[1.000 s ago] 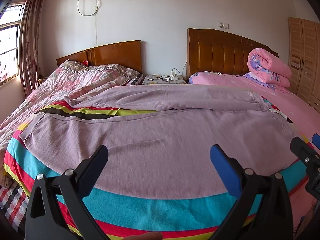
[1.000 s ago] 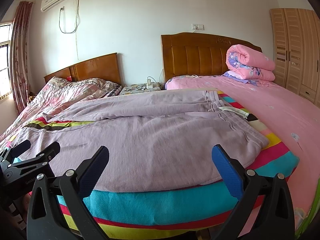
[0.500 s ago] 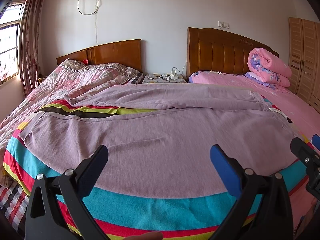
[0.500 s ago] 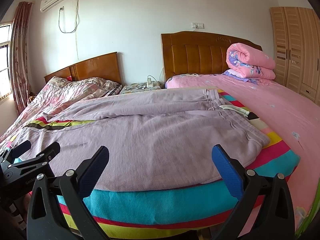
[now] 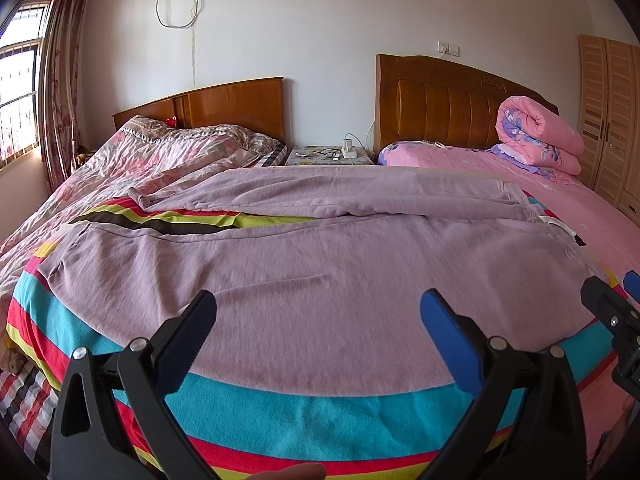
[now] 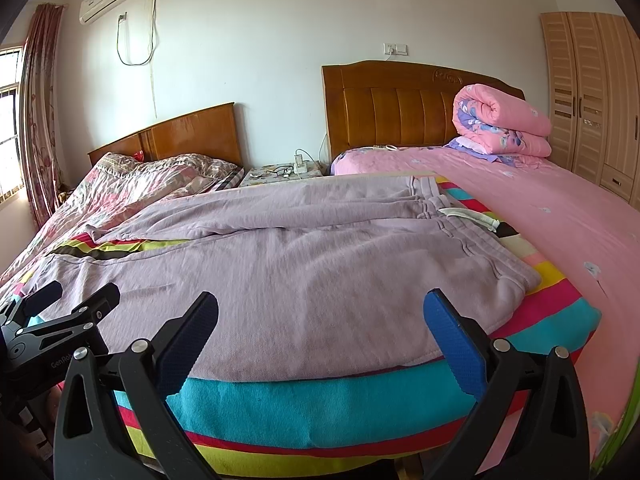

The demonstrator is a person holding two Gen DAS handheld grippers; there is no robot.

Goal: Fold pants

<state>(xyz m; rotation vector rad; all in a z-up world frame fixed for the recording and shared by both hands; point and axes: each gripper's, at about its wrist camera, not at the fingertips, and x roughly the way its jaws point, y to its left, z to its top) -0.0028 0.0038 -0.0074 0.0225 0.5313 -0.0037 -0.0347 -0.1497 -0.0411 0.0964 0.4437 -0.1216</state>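
Your left gripper (image 5: pixel 318 316) and right gripper (image 6: pixel 320 316) both gape wide and empty just short of the pants (image 5: pixel 312 272), which lie spread on the striped blanket (image 5: pixel 304 412), long axis crosswise, waistband (image 6: pixel 472 236) nearer your right

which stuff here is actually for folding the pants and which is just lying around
For the job:
- purple pants, spread flat
- striped blanket under them
- left claw, open
- right claw, open

Just lying about:
- rolled pink quilt
- glasses and charger on the nightstand
- floral bedding on the far bed
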